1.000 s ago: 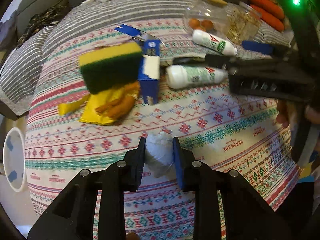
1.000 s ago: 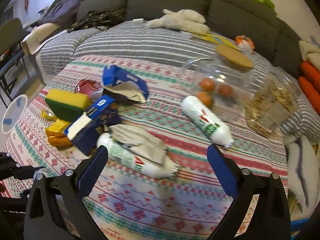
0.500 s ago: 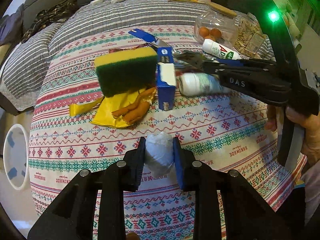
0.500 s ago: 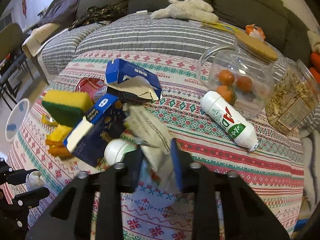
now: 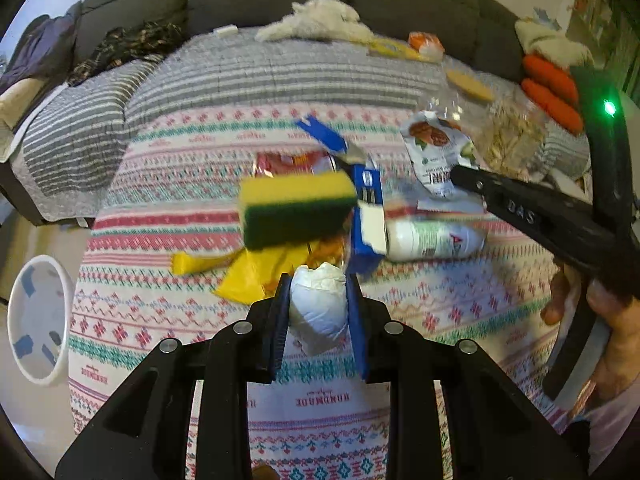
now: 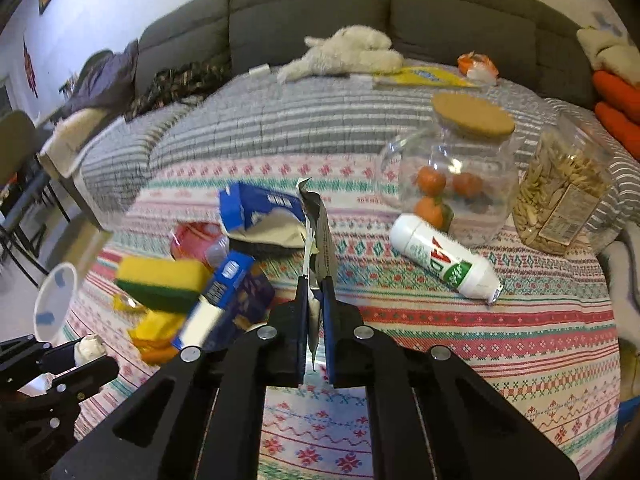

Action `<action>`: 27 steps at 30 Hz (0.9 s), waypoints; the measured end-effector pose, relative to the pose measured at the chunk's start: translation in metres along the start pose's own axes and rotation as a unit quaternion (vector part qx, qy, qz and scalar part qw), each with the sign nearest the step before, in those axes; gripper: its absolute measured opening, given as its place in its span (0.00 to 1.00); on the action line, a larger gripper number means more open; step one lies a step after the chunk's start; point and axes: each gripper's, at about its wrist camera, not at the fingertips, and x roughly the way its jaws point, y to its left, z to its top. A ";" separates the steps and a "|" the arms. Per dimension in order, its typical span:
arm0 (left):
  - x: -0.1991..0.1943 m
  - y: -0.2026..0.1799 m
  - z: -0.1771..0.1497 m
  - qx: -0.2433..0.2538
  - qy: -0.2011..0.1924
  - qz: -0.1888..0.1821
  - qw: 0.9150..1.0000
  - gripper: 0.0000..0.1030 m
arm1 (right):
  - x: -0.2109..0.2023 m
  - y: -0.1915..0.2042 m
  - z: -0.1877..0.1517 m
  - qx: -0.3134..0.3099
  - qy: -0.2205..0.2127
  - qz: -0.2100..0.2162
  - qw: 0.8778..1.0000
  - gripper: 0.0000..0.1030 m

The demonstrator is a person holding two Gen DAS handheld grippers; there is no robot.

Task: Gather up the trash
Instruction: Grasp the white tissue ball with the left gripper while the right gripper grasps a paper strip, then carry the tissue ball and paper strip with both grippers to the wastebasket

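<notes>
My left gripper (image 5: 318, 292) is shut on a crumpled white tissue wad (image 5: 318, 308), held above the patterned tablecloth (image 5: 400, 344). My right gripper (image 6: 315, 292) is shut on a flat snack wrapper (image 6: 318, 232), seen edge-on and lifted off the table; the same wrapper (image 5: 434, 152) shows in the left wrist view, with the right gripper (image 5: 464, 174) beyond it. Other trash lies on the table: a yellow wrapper (image 5: 248, 272), a torn blue carton (image 6: 260, 212), a blue box (image 6: 232, 304) and a red lid (image 6: 192, 240).
A yellow-green sponge (image 6: 160, 282), two white bottles (image 6: 444, 258) (image 5: 432, 238), a glass jar with oranges (image 6: 452, 176) and a jar of seeds (image 6: 564, 196) stand on the table. A white bin (image 5: 36, 320) sits on the floor at the left. A grey sofa (image 6: 360, 8) is behind.
My right gripper shut on the snack wrapper and lifted it off the bottle. My left gripper kept its hold on the tissue wad and rose slightly.
</notes>
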 end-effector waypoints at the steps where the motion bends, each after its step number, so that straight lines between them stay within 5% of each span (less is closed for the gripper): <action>1: -0.002 0.001 0.001 -0.002 -0.006 0.002 1.000 0.25 | -0.002 0.001 0.001 0.003 -0.004 0.002 1.000 0.07; 27: -0.039 0.077 -0.004 -0.049 -0.044 0.065 0.996 0.25 | -0.031 0.113 -0.014 -0.048 -0.043 0.086 0.994 0.07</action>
